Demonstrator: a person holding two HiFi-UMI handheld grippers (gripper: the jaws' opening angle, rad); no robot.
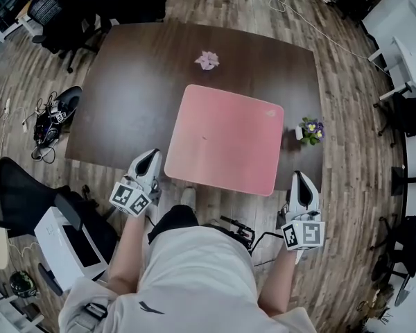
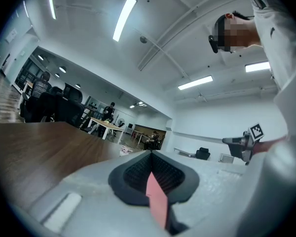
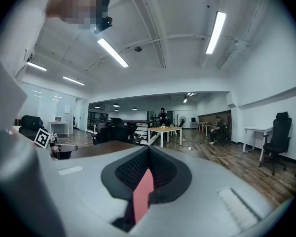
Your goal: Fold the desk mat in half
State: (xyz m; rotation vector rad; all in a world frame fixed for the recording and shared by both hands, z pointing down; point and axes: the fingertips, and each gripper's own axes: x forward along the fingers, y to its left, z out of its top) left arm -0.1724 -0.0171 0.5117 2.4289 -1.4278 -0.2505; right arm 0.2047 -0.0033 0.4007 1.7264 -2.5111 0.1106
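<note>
A dark wooden surface is being viewed from above in an office. At its near edge, the left hand-held gripper is being held fully closed, just beside the pink desk mat, which is lying flat. The right hand-held gripper is likewise being held closed beside the mat's near-right corner, off it.

Pale scrap beyond desk mat, too small to identify

pink desk mat lies flat, unfolded, seemingly overhanging the table.
</note>
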